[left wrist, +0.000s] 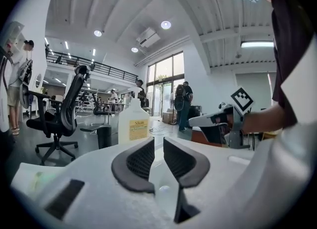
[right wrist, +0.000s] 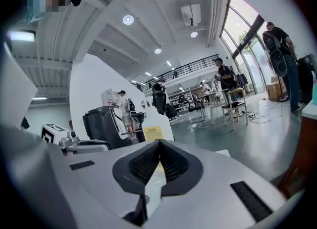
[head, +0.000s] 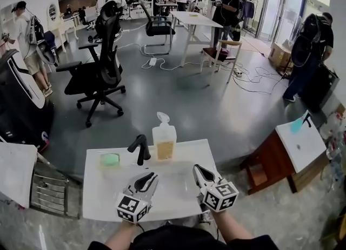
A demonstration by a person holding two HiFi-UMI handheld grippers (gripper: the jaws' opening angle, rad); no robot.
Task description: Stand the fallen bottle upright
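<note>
A clear pump bottle (head: pixel 164 142) with amber liquid and a yellow label stands upright at the far middle of the white table (head: pixel 108 197). It also shows upright in the left gripper view (left wrist: pixel 133 123) and the right gripper view (right wrist: pixel 157 131). My left gripper (head: pixel 149 177) hovers near the table's front, short of the bottle; its jaws (left wrist: pixel 158 144) stand a narrow gap apart with nothing between them. My right gripper (head: pixel 199 169) hangs to the bottle's near right, shut (right wrist: pixel 159 144) and holding nothing. Neither touches the bottle.
A black faucet-shaped object (head: pixel 140 147) stands just left of the bottle, and a green pad (head: pixel 110 160) lies further left. A black office chair (head: pixel 100 76) is beyond the table, a wooden stand (head: pixel 270 162) to the right, a metal rack (head: pixel 51 189) to the left. People stand further off.
</note>
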